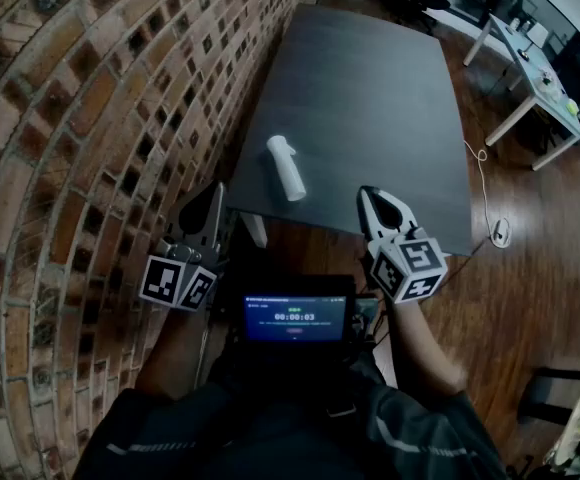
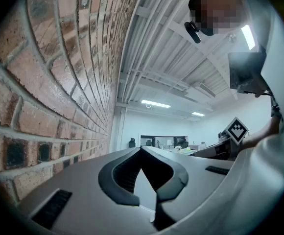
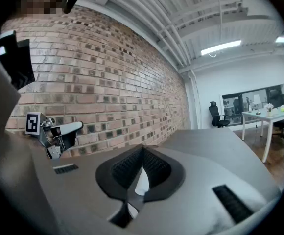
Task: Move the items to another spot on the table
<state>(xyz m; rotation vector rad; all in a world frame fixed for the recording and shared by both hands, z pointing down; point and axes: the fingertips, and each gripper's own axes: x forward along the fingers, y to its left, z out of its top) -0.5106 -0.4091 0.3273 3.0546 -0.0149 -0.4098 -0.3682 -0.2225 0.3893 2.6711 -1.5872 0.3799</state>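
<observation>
White bottle (image 1: 286, 167) flat on table (image 1: 370, 88)

Head view steeply down over table (image 1: 370, 98), gripper views level (sharing brick wall (image 1: 70, 118))

Roll (image 1: 285, 168) lies on worktop (image 1: 370, 78), toward its near left corner. Brick wall (image 1: 70, 118) runs along the worktop's left side. Left tool (image 1: 216, 194) left of roll, beside the wall; right tool (image 1: 368, 194) right of roll, over the near edge; both apart from it. Screen (image 1: 295, 318) nearer the person, between the tools. Desk (image 1: 530, 68) far right, cable (image 1: 478, 168) on floor just right of worktop
</observation>
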